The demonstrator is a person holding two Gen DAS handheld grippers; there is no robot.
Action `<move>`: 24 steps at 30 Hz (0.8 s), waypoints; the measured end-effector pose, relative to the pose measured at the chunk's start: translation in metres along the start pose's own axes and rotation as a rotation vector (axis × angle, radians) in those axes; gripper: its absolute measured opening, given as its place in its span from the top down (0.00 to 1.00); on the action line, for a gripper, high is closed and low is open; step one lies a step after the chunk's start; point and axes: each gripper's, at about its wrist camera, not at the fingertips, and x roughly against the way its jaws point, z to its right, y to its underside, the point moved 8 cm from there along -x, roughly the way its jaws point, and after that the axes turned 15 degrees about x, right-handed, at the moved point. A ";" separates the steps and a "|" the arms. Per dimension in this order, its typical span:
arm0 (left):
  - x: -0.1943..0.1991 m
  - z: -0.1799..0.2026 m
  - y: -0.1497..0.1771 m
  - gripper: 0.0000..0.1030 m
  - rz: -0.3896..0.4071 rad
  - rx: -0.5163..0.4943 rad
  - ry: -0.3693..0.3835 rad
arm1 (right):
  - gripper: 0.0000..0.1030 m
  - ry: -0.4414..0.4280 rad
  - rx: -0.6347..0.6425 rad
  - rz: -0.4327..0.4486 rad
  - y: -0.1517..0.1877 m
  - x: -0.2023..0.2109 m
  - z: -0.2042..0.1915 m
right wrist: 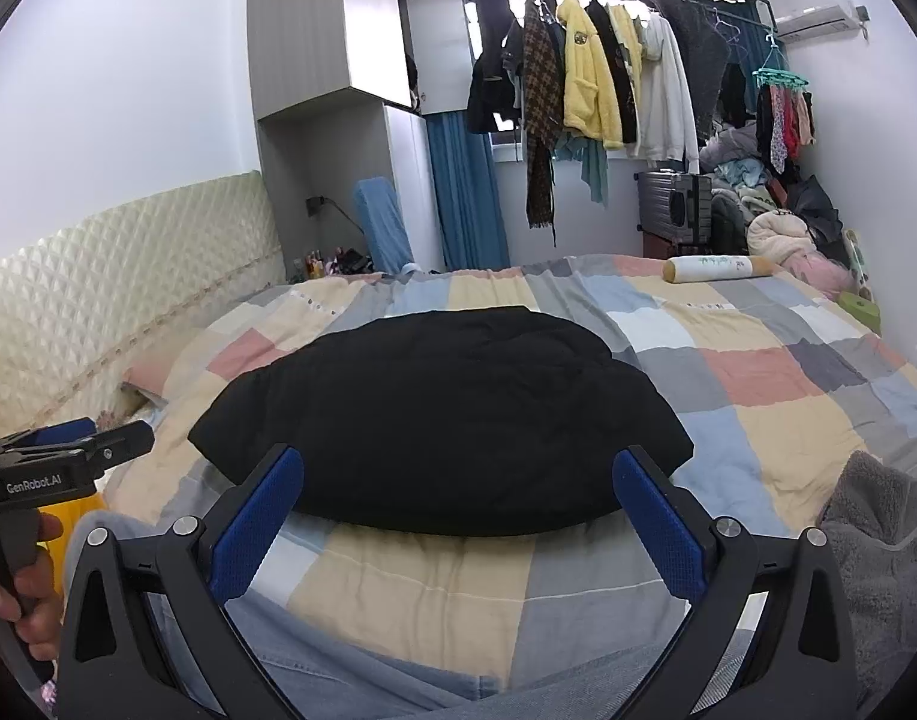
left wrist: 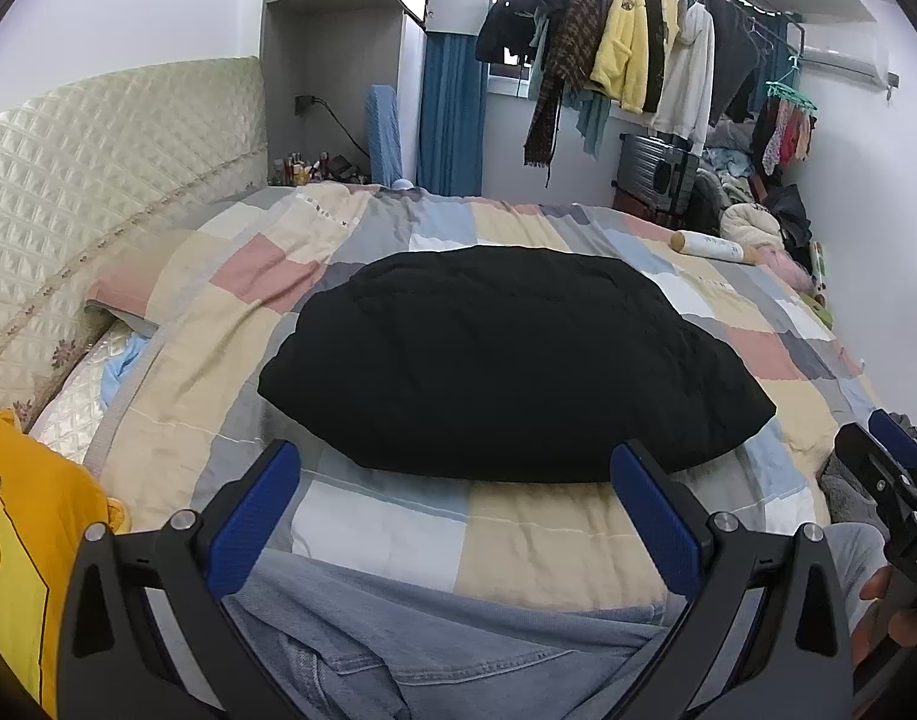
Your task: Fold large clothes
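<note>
Black and thick, the folded garment (left wrist: 506, 360) sits in the middle of the patchwork quilt (left wrist: 554, 534), looking soft, bulky and a bit springy, so I'd judge it light but inclined to puff open again. Starting at the left, the left gripper (left wrist: 455, 516) hovers just short of the garment's near edge, its blue fingers (left wrist: 254, 516) spread wide with nothing between them. Best hold, by my reading, is the near left corner, pinching through all the layers. Moving across, the bundle reads as a rounded slab with tidy tucked edges and only faint creases on top (detail is lost in the dark fabric). Over on the right, the right gripper (right wrist: 458, 519) is likewise wide apart and empty, poised before the near edge, with the near right corner (right wrist: 668, 450) its natural grab.
</note>
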 end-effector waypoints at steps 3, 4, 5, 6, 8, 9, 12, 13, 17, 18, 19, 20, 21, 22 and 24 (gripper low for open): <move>-0.003 0.001 0.002 0.00 -0.021 0.010 0.000 | 0.00 0.004 0.004 -0.006 0.001 0.000 0.001; -0.003 0.001 0.003 0.00 -0.025 0.008 -0.002 | 0.00 0.005 0.003 -0.007 0.001 0.000 0.001; -0.004 0.001 0.004 0.00 -0.026 0.006 -0.002 | 0.00 0.005 0.003 -0.007 0.001 0.000 0.001; -0.004 0.002 0.004 0.00 -0.027 0.005 -0.001 | 0.00 0.004 0.003 -0.007 0.000 0.000 0.001; -0.004 0.002 0.005 0.00 -0.031 0.005 -0.001 | 0.00 0.003 0.006 -0.013 0.000 -0.001 0.001; -0.004 0.003 0.005 0.00 -0.033 0.005 0.002 | 0.00 0.003 0.007 -0.015 0.000 -0.001 0.001; -0.003 0.003 0.003 0.00 -0.028 0.005 -0.002 | 0.00 -0.001 0.005 -0.014 -0.001 -0.001 0.001; -0.003 0.003 0.003 0.00 -0.028 0.004 -0.003 | 0.00 -0.001 0.006 -0.013 -0.001 -0.002 0.001; -0.003 0.004 0.002 0.00 -0.025 0.006 -0.002 | 0.00 0.005 0.010 -0.013 -0.003 -0.003 0.000; -0.003 0.004 0.001 0.00 -0.024 0.006 -0.003 | 0.00 0.006 0.008 -0.014 -0.003 -0.003 0.001; -0.003 0.004 0.001 0.00 -0.023 0.005 -0.003 | 0.00 0.006 0.009 -0.011 -0.003 -0.003 0.000; -0.003 0.004 0.001 0.00 -0.023 0.006 -0.004 | 0.00 0.008 0.010 -0.011 -0.003 -0.003 0.000; -0.002 0.004 0.000 0.00 -0.022 0.008 -0.008 | 0.00 0.011 0.013 -0.014 -0.003 -0.004 0.000; -0.002 0.004 -0.001 0.00 -0.022 0.009 -0.009 | 0.00 0.015 0.013 -0.017 -0.002 -0.004 0.001; 0.000 0.004 -0.002 0.00 -0.016 0.007 -0.002 | 0.00 0.019 0.007 -0.010 0.001 -0.003 0.001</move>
